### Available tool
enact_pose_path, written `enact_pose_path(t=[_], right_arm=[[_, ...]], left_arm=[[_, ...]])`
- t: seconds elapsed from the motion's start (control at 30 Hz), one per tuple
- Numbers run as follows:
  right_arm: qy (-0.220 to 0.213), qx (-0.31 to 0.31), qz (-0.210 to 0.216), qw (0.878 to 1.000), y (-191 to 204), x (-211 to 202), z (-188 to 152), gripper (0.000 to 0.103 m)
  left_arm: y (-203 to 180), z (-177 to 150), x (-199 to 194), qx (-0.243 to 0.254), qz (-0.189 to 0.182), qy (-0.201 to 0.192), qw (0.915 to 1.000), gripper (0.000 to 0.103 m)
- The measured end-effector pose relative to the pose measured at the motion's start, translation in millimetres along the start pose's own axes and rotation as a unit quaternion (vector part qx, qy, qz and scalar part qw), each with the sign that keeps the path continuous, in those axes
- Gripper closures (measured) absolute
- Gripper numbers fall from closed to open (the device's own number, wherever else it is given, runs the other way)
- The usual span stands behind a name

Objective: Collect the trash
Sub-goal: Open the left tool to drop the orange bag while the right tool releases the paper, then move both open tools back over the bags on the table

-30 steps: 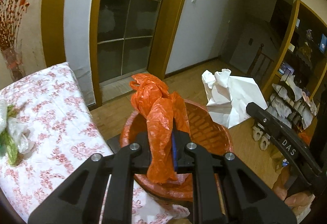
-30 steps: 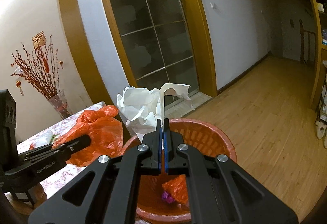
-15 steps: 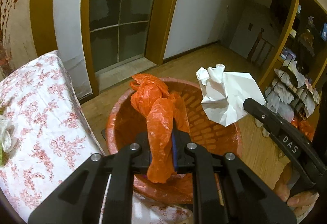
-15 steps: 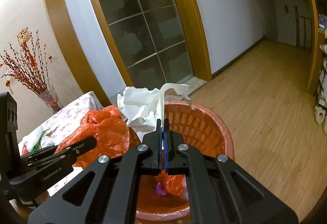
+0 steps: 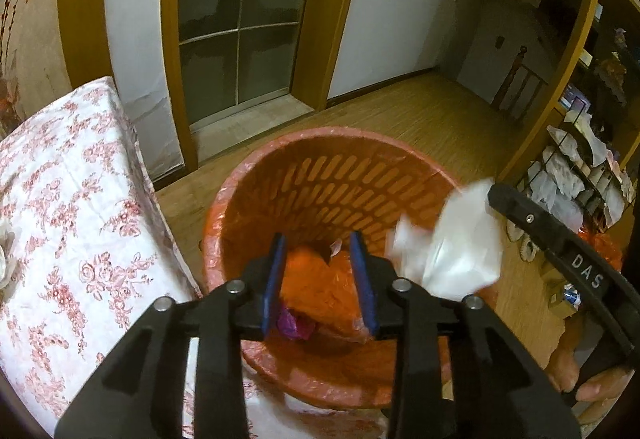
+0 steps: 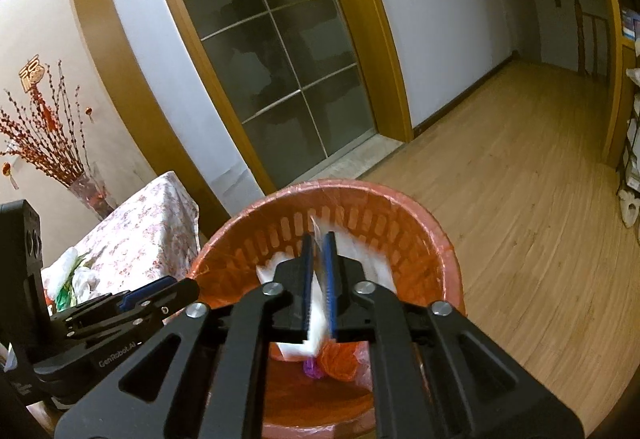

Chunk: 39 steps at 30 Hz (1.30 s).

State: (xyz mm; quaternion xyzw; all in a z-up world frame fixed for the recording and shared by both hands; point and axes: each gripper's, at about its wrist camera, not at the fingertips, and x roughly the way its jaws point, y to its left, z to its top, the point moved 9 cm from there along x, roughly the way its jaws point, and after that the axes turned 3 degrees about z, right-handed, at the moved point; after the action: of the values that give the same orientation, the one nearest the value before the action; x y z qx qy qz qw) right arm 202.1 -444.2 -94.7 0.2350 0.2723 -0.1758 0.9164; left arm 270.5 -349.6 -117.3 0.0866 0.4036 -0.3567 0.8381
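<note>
- Bin, round and orange with slots in its wall, standing on the wood floor just beside the table with a flowery cloth.
- Left gripper over the bin, pointing down into it, jaws just opened, blue pads apart with nothing between them.
- Orange bag lying loose in the bottom of the bin, seen through the gap, not touched by the pads.
- Small purple scrap next to the orange bag on the bin's floor.
- Right gripper also over the bin, jaws just opened a little, only a thin gap.
- White paper, blurry, inside that thin gap and hanging below it over the bin; cannot tell if the pads touch it.
- Same white paper in the left view, by the bin's right rim, next to the black arm of the right gripper.
- Fingers of a hand at the lower right, under that arm.
</note>
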Motion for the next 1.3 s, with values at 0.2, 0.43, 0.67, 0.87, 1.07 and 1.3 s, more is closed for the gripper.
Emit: enact_pose_path(t=[0.2,0.43,0.67,0.87,1.07,1.3], right_arm=[[0.002,0.005,-0.001,1.000,-3,3,0,0.072],[0.008,-0.005,0.007,1.000,12,5,-3,0.070],[0.020,-0.028,0.027,0.999,40,7,-9,0.069],[0.035,-0.061,0.054,0.996,78,9,-19,0.062],[0.059,-0.098,0.085,0.990,121,17,-34,0.062],[0.092,-0.150,0.129,0.976,183,29,-59,0.062]], left_arm=[[15,-6,1,-0.006,0.019,0.005,0.9998,0.060],[47,-9,-10,-0.012,0.051,-0.001,0.9986,0.054],[95,-19,-37,-0.034,0.094,-0.009,0.9949,0.049],[149,-33,-70,-0.062,0.143,-0.018,0.9876,0.044],[210,-52,-105,-0.097,0.202,-0.026,0.9743,0.041],[284,-81,-146,-0.144,0.270,-0.031,0.9514,0.041]])
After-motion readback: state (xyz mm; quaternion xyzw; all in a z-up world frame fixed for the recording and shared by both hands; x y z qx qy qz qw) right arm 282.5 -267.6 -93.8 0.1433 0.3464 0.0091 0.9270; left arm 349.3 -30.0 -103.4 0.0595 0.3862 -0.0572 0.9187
